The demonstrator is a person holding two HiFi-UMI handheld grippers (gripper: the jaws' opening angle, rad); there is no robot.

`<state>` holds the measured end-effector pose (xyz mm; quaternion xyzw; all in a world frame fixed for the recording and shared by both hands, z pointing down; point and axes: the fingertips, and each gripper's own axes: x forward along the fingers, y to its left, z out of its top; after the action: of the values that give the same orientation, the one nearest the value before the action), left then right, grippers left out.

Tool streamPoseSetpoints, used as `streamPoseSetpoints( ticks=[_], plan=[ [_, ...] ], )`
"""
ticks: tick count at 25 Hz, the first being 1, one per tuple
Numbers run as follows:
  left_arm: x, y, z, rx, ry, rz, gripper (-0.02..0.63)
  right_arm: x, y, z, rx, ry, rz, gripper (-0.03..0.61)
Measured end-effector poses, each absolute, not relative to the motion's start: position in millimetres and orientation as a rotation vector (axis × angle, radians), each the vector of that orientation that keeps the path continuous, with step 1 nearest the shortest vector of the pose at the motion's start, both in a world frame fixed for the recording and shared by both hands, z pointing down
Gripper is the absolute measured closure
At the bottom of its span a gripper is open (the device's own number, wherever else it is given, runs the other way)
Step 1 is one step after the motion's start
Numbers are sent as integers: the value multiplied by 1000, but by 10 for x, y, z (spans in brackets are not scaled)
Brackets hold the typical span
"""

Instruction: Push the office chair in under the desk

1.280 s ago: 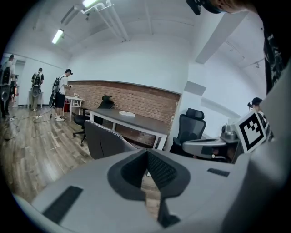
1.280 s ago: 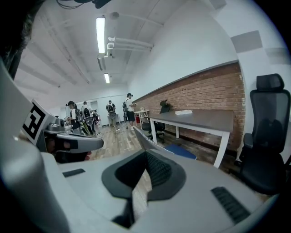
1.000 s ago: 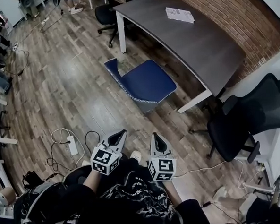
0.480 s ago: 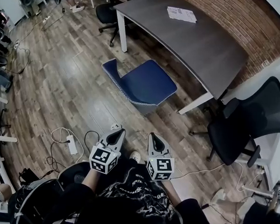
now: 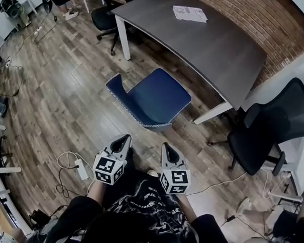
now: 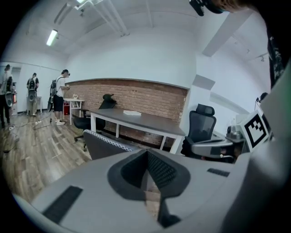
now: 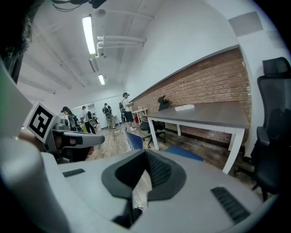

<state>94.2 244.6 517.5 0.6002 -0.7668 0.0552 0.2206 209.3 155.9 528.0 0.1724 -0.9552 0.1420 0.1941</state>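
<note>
So the big grey desk (image 5: 208, 45) runs along the brick wall (image 5: 261, 17) out ahead of both grippers, and the blue office chair (image 5: 156, 98) is parked on the wood floor between them and the desk. It's pulled well out and not tucked under at all, with its seat angled toward the nearest white desk leg (image 5: 211, 111) and its trimmed backrest on the left gripper's side. Off to the right gripper's side there's a black mesh chair (image 5: 274, 131) up against the wall, which I reckon is just parked there and not part of the job. The left gripper (image 5: 122, 141) and right gripper (image 5: 167, 147) sit side by side close to the person's body. Both point ahead and a bit down at the blue chair, still apart from it. Both have their jaws pressed together with nothing in them, which makes sense to me, since a shove doesn't need a grab and closed tips make decent blunt pushers. A sheet of paper (image 5: 189, 14) lies at the far end of the desk, and a white power strip (image 5: 81, 169) with its cable lies on the floor just left of the left gripper, so probably one to avoid stepping on. Hard to make out: the chair's base and castors are hidden under the seat, so I can't tell which way they'd roll. The space under the desk is all shadow, and the mesh chair is clipped by the edge of the head view. From the left gripper view only the chair's backrest peeks over the gripper body.
</note>
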Motion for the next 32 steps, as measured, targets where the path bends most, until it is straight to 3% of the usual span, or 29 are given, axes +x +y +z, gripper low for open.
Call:
streamPoseSetpoints(
  ticks=[16,32],
  plan=[
    [-251,1884,5177,1934,-1887,309,607,930,1291,5257,616,-2593,459,574],
    [-445,1655,5321,2328,-1417,760,606,586,1283,5311,663,-2485,488,560]
  ],
)
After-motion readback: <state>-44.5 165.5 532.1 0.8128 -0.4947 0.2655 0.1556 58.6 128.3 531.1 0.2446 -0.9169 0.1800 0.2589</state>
